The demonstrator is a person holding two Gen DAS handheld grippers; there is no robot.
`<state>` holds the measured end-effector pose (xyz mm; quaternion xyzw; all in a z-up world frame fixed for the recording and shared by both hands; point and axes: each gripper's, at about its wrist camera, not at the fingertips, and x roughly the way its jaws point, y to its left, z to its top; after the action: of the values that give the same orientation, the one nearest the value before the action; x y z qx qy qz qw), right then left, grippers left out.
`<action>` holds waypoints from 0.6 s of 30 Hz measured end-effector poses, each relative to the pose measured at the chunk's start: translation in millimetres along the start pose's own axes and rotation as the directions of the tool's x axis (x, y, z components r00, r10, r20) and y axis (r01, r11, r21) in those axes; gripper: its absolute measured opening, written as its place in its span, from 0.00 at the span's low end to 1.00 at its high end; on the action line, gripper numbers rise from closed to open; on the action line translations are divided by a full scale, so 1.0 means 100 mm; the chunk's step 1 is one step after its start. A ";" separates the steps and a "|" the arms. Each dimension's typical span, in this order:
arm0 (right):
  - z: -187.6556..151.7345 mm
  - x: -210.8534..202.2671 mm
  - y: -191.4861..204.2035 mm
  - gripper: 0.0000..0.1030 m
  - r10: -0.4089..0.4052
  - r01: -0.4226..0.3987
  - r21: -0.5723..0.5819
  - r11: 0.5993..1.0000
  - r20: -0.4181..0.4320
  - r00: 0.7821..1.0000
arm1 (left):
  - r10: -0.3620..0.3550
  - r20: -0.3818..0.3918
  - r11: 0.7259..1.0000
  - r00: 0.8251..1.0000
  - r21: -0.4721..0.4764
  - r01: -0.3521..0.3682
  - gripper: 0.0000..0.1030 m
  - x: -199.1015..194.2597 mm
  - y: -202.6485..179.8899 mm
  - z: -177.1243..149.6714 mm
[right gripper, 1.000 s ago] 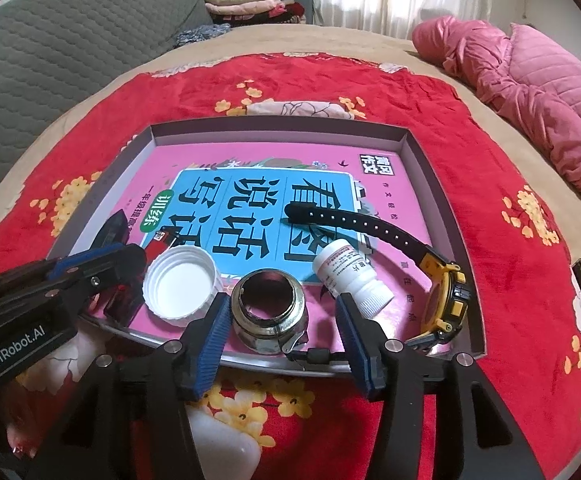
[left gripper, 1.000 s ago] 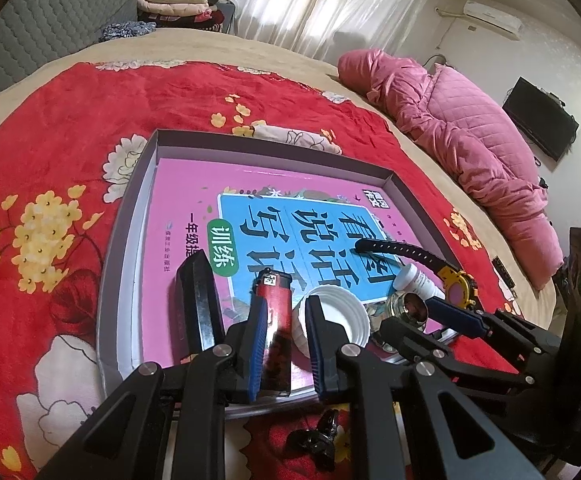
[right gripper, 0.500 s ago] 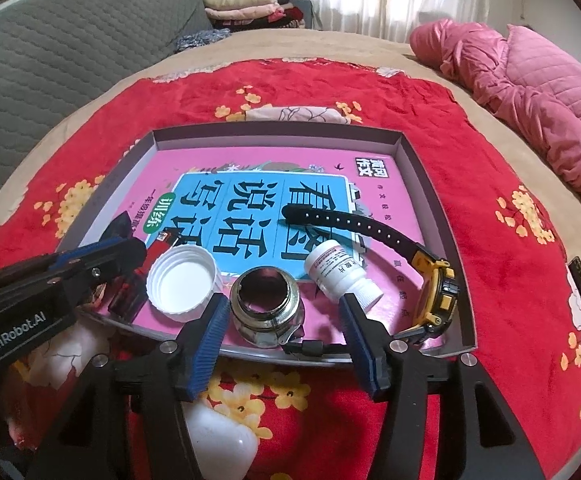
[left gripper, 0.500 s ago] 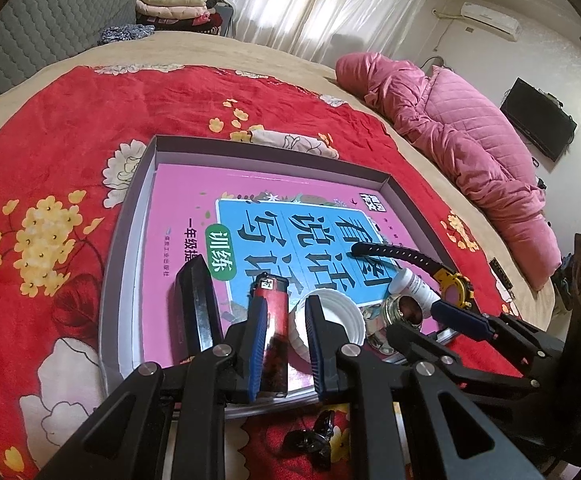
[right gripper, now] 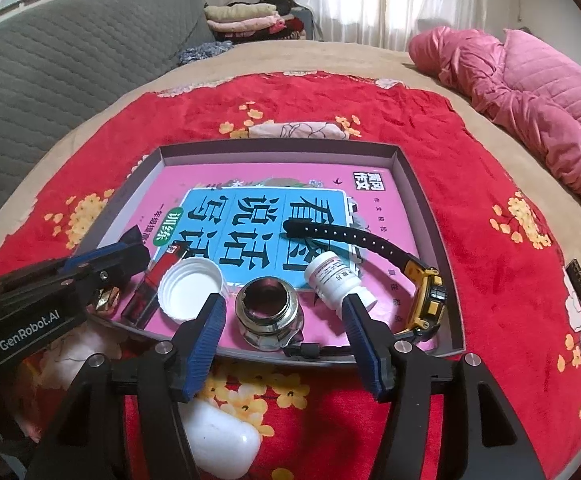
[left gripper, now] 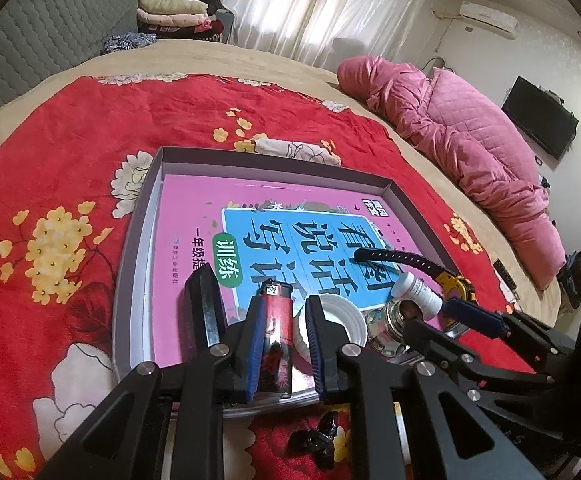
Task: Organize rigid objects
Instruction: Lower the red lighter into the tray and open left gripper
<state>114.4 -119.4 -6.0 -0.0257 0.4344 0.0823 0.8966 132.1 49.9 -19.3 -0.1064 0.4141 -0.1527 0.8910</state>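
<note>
A shallow grey box lid (right gripper: 418, 184) lies on the red bedspread with a pink book (right gripper: 250, 184) inside. On the book lie a red lighter (left gripper: 276, 340), a white cap (right gripper: 190, 290), a metal fitting (right gripper: 268, 316), a white pill bottle (right gripper: 334, 276), a black-and-yellow watch (right gripper: 422, 284) and a black bar (left gripper: 206, 300). My left gripper (left gripper: 282, 308) is open with the lighter between its jaws, lying in the box. My right gripper (right gripper: 284, 308) is open, straddling the metal fitting at the box's near edge.
A white earbud case (right gripper: 218, 440) and a small black clip (left gripper: 318, 436) lie on the bedspread in front of the box. A pink quilt (right gripper: 530, 88) lies at the far right. Folded clothes (right gripper: 246, 16) sit at the back.
Both grippers have drawn back slightly toward me. The lighter stays lying in the box between the left jaws. The right jaws stay open around the fitting.
</note>
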 end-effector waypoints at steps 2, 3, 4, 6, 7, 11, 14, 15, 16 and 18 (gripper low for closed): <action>0.00 -0.02 -0.01 0.61 -0.001 0.001 0.003 1.000 0.003 1.000 | 0.000 0.001 1.000 1.000 0.014 0.000 0.26 0.00 -0.03 -0.01; -0.01 -0.03 -0.02 0.61 -0.001 0.001 0.004 1.000 0.003 1.000 | 0.000 0.003 1.000 1.000 0.018 0.000 0.29 -0.01 -0.04 0.00; -0.01 -0.03 -0.02 0.61 -0.001 0.001 0.004 1.000 0.004 1.000 | 0.000 0.006 1.000 1.000 0.021 0.000 0.33 -0.02 -0.05 0.00; -0.02 -0.06 -0.03 0.61 -0.003 0.003 0.005 1.000 0.008 1.000 | 0.000 0.014 1.000 1.000 0.020 0.000 0.36 -0.04 -0.05 0.01; -0.02 -0.06 -0.03 0.61 -0.003 0.003 0.005 1.000 0.009 1.000 | 0.001 0.019 1.000 1.000 0.018 -0.002 0.37 -0.05 -0.05 0.01; -0.04 -0.11 -0.04 0.61 -0.001 0.001 0.001 1.000 0.014 1.000 | 0.007 0.023 1.000 1.000 0.016 -0.008 0.37 -0.08 -0.03 0.02; -0.06 -0.15 -0.04 0.62 -0.001 0.001 -0.012 1.000 0.018 1.000 | 0.009 0.027 1.000 1.000 0.020 -0.009 0.37 -0.11 -0.02 0.02; -0.06 -0.17 -0.04 0.63 -0.003 0.003 -0.016 1.000 0.020 1.000 | 0.008 0.026 1.000 1.000 0.025 -0.009 0.37 -0.12 -0.02 0.02; -0.07 -0.18 -0.04 0.64 -0.003 0.003 -0.019 1.000 0.022 1.000 | 0.009 0.027 1.000 1.000 0.028 -0.010 0.37 -0.13 -0.01 0.02; -0.09 -0.21 -0.04 0.67 -0.001 0.002 -0.025 1.000 0.023 1.000 | 0.011 0.033 0.999 0.999 0.030 -0.012 0.37 -0.18 0.00 0.02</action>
<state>95.6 -127.4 4.8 -0.0363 0.4228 0.0874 0.9013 122.8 56.6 -5.8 -0.0933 0.3976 -0.1519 0.9001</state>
